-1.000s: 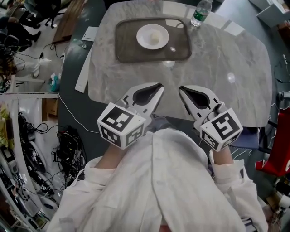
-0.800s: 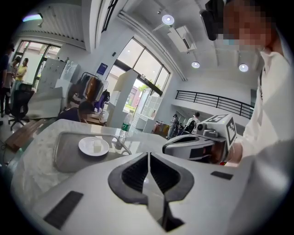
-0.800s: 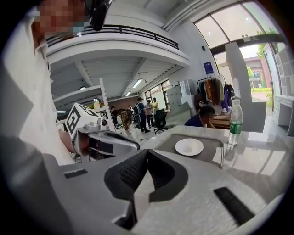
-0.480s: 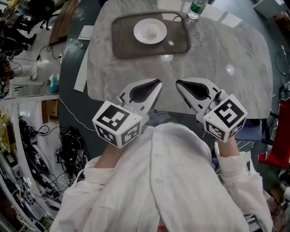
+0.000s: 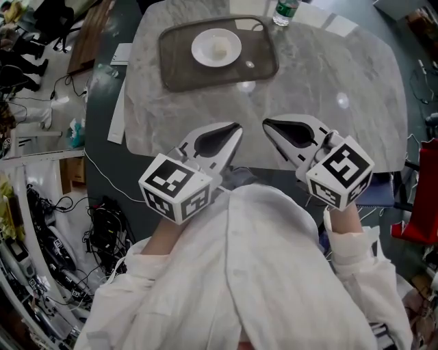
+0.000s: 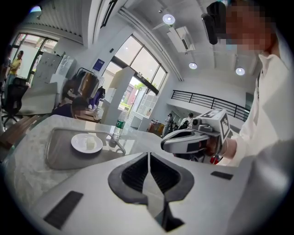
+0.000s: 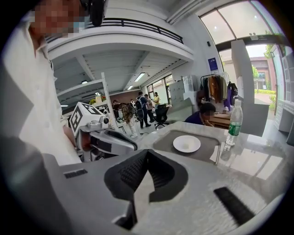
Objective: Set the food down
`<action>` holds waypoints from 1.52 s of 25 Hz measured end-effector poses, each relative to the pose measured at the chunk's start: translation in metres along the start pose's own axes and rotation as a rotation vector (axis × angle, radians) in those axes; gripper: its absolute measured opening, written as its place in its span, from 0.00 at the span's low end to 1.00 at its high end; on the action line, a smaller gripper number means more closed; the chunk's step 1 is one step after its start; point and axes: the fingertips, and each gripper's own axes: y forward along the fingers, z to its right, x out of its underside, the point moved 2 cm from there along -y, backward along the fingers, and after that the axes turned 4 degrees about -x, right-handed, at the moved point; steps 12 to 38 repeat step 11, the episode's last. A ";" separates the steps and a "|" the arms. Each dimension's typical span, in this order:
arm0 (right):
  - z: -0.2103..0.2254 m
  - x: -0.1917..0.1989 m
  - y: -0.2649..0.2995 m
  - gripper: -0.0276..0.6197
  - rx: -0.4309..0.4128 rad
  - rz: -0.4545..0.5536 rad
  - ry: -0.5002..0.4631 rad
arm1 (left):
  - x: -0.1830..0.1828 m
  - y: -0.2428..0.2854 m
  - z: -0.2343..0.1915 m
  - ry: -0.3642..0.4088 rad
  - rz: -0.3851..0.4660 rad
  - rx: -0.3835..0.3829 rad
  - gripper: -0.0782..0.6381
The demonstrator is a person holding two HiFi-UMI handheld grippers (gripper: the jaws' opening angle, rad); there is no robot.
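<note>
A small pale piece of food [image 5: 219, 48] lies on a white plate [image 5: 205, 41]. The plate stands on a dark grey tray [image 5: 179, 72] at the far side of the marble table [image 5: 328, 89]. My left gripper [image 5: 237, 128] and right gripper [image 5: 265, 123] hover side by side over the table's near edge, well short of the tray. Both are shut with nothing between the jaws. The left gripper view shows its shut jaws [image 6: 148, 153], the plate [image 6: 81, 143] with the food [image 6: 90, 143] and the right gripper [image 6: 197, 137]. The right gripper view shows its shut jaws [image 7: 147, 151], the plate [image 7: 186, 143] and the left gripper [image 7: 108, 140].
A water bottle [image 5: 286, 10] with a green label stands just beyond the tray's far right corner; the same bottle [image 7: 234, 123] rises right of the plate. White sheets [image 5: 122, 113] hang at the table's left edge. Cables [image 5: 102, 225] clutter the floor at left. People stand in the background.
The head view has drifted, so the table, tray and plate sit slightly higher and further left in it. Both grippers stay shut and nearly still near the table's front edge.
</note>
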 end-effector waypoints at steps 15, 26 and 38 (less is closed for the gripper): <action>0.016 -0.009 -0.021 0.05 0.037 -0.009 -0.051 | 0.001 -0.003 0.000 -0.011 0.009 -0.016 0.15; 0.016 -0.009 -0.021 0.05 0.037 -0.009 -0.051 | 0.001 -0.003 0.000 -0.011 0.009 -0.016 0.15; 0.016 -0.009 -0.021 0.05 0.037 -0.009 -0.051 | 0.001 -0.003 0.000 -0.011 0.009 -0.016 0.15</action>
